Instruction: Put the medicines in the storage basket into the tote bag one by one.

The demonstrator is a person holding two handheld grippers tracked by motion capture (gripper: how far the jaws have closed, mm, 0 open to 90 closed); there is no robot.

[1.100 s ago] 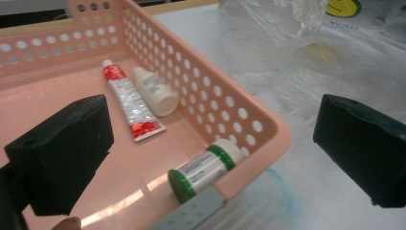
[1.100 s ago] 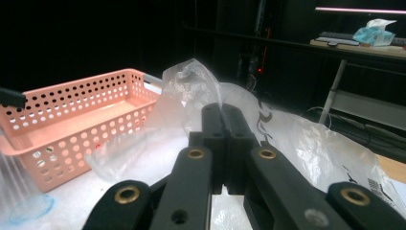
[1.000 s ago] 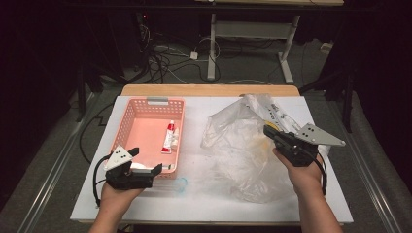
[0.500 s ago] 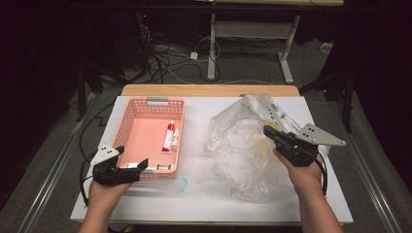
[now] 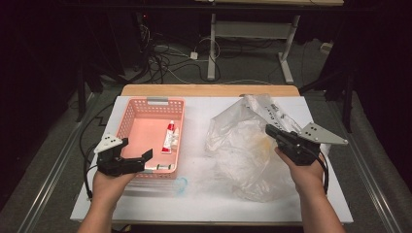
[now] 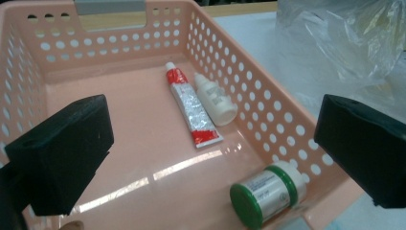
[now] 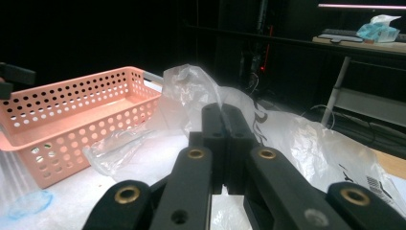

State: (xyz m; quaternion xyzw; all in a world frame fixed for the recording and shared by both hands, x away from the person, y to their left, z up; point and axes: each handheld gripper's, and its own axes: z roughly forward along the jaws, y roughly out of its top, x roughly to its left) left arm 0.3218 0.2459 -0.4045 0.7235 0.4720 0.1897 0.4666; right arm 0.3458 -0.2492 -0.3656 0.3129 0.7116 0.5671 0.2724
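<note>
The left gripper (image 5: pixel 138 159), jaws wide and empty, has drawn back to the basket's (image 5: pixel 127 112) near corner, leaving the jar (image 6: pixel 265 191) inside, while the right gripper (image 5: pixel 273 131) stays clamped on the bag (image 5: pixel 243 145) beside the basket.

Dark room; grey floor (image 5: pixel 63 145) strewn with black cables (image 5: pixel 160 53); a white-legged desk (image 5: pixel 252 34) stands beyond the counter's (image 5: pixel 204 206) far edge.

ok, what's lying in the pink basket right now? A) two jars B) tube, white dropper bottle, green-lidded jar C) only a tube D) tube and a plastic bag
B: the left gripper view shows a red-and-silver tube, a white dropper bottle and a green-lidded jar on the pink basket floor.
</note>
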